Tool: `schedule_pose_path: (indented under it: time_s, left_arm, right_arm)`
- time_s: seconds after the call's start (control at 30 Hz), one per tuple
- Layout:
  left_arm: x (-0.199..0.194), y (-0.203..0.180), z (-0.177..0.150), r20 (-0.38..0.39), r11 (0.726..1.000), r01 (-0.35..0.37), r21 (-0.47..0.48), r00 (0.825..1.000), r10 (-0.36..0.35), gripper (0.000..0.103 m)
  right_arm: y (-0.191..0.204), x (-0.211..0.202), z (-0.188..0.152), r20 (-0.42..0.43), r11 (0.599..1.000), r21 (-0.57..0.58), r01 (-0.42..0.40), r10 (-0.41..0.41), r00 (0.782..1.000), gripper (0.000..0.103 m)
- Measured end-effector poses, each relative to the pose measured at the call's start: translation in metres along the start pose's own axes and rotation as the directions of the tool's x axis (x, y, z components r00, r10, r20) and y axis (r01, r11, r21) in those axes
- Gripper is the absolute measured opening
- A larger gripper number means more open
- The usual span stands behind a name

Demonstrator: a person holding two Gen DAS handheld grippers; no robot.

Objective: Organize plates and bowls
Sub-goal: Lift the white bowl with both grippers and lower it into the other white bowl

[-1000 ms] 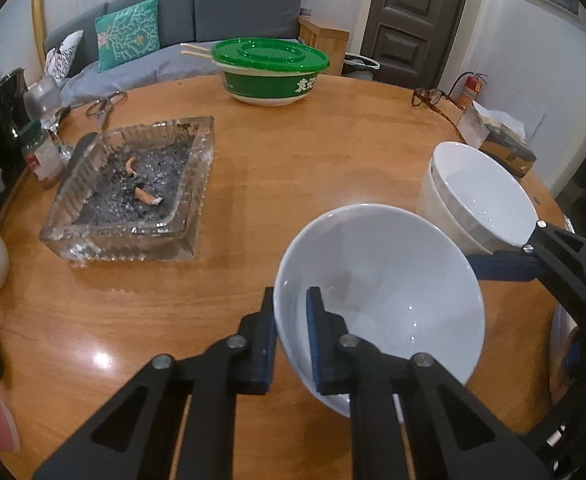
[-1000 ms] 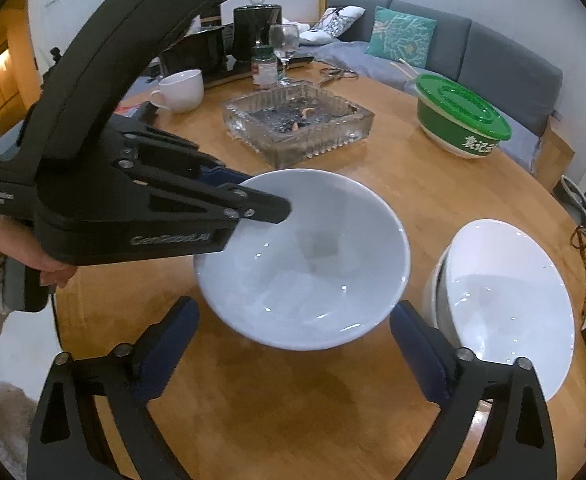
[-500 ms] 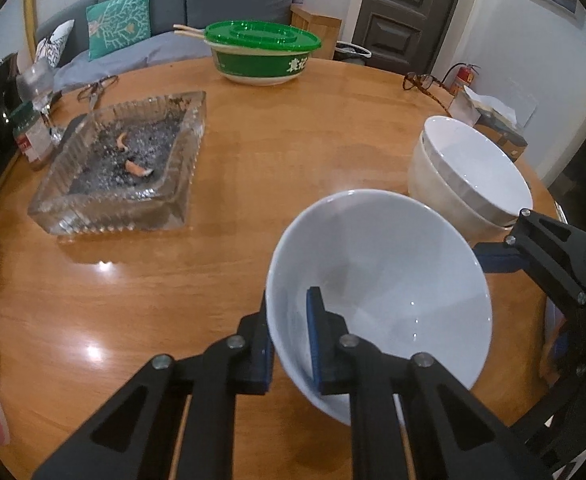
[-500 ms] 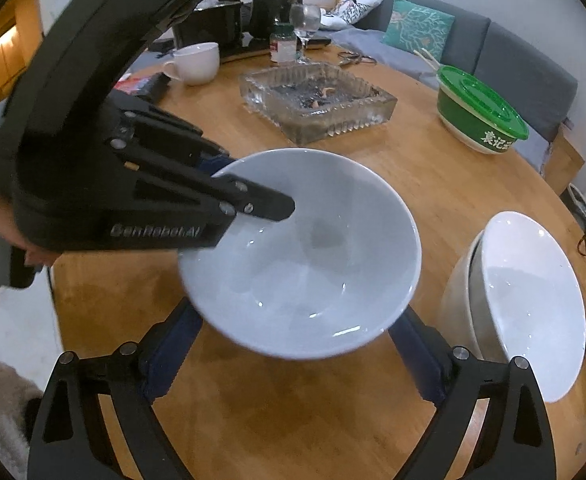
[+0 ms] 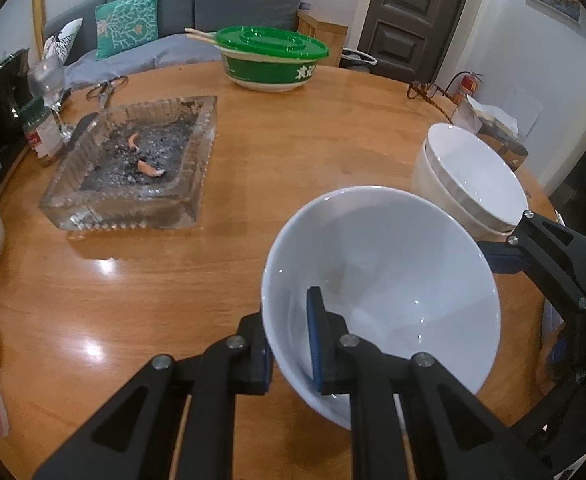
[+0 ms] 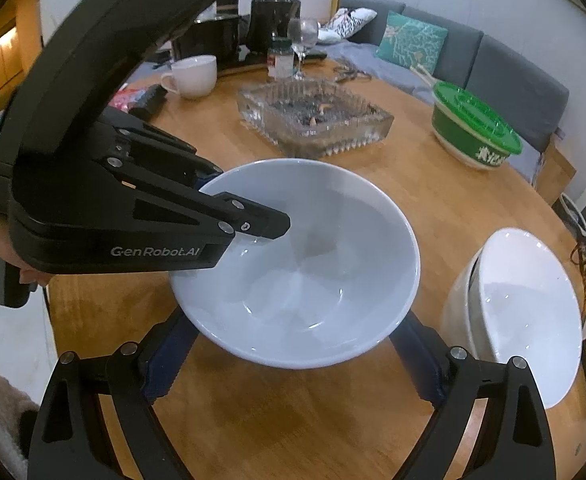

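My left gripper [image 5: 289, 344] is shut on the near rim of a white bowl [image 5: 393, 288], one pad inside and one outside. The bowl hangs tilted just above the round wooden table [image 5: 313, 152]. In the right wrist view this bowl [image 6: 301, 280] fills the middle, with the left gripper [image 6: 253, 226] clamped on its left rim. My right gripper [image 6: 293, 360] stands open and wide, its blue pads [image 6: 165, 356] on either side under the bowl, and I see no pressing. A stack of white bowls [image 6: 513, 312] stands to the right, and in the left wrist view it [image 5: 473, 176] sits behind the held bowl.
A glass ashtray [image 5: 133, 168] with ash sits left of centre. At the far side stands a green lidded bowl [image 5: 269, 60] with chopsticks. A white mug [image 6: 193, 76], a jar and a wine glass [image 6: 303, 40] stand at the far left. Spectacles [image 5: 429, 90] lie near the table's right edge.
In the right wrist view the held bowl has grown larger and now overlaps the right gripper's fingertips, where before it sat between them. Both grippers keep their state.
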State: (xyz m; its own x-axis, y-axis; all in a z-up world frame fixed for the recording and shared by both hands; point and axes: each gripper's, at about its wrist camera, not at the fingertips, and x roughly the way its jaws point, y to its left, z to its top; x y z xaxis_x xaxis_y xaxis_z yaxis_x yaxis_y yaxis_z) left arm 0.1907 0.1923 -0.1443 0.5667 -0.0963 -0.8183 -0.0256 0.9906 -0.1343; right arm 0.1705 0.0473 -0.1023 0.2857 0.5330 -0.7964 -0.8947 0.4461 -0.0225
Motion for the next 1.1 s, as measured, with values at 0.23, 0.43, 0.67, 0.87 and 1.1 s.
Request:
schedule_pose_path:
  time_s: [0.23,0.43,0.67,0.87,1.1]
  left_arm:
    - [-0.023,-0.007,0.012,0.054,1.000,-0.017,0.010,0.998,0.016,0.012]
    - [-0.040,-0.017,0.027,0.099,1.000,-0.019,0.023,0.995,0.017,0.012]
    - [-0.059,-0.041,0.046,0.145,0.997,-0.024,0.068,0.989,0.014,0.012]
    - [-0.065,-0.065,0.063,0.170,0.993,-0.034,0.111,0.985,0.015,0.013]
    - [-0.067,-0.096,0.080,0.187,0.987,-0.025,0.156,0.982,-0.005,0.013]
  right_arm:
    - [-0.001,-0.020,0.009,0.049,1.000,0.001,0.012,-0.012,0.999,0.090]
    - [-0.005,-0.038,0.013,0.094,0.999,0.006,0.044,-0.044,0.995,0.090]
    - [-0.018,-0.063,0.012,0.139,0.997,0.034,0.069,-0.073,0.988,0.090]
    - [-0.032,-0.082,0.010,0.165,0.994,0.055,0.093,-0.101,0.981,0.090]
    - [-0.054,-0.100,0.001,0.181,0.988,0.094,0.127,-0.142,0.973,0.090]
